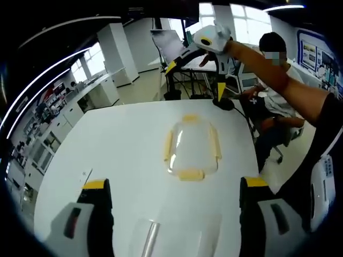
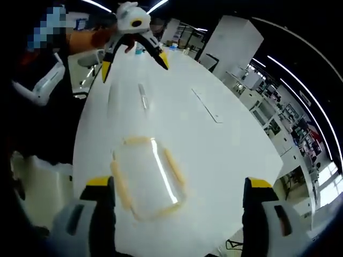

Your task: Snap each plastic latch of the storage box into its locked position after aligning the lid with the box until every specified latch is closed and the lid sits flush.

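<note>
**Both grippers raised over a clear storage box on a white table**

Left gripper view. The left gripper [image 1: 177,214] has its two yellow-tipped jaws spread wide, one at each lower corner, with nothing between them. Ahead of the jaws and roughly centred on the gap lies the storage box [image 1: 192,149], transparent, with pale yellow latches [image 1: 191,174] along its edges; it rests on the white table [image 1: 123,139] well apart from both jaw tips. Just ahead of the gap, nearer than the box, a second clear piece with a bright strip [image 1: 151,238] lies on the table; what it is cannot be told. Beyond the box, high over the far edge of the table, the right gripper [image 1: 195,75] is held up by a person's arm [image 1: 278,80], its jaws parted and empty. A seated person [image 1: 270,101] is behind it.

Right gripper view. The right gripper [image 2: 179,214] is likewise wide open and holds nothing. The storage box [image 2: 147,179] sits just ahead of the gap, nearer the left jaw, untouched. Farther ahead a clear piece [image 2: 142,96] lies on the table [image 2: 230,155], with a thin flat strip [image 2: 206,107] off to the right-jaw side. The left gripper [image 2: 134,56] hangs over the far end, jaws apart and empty.
</note>
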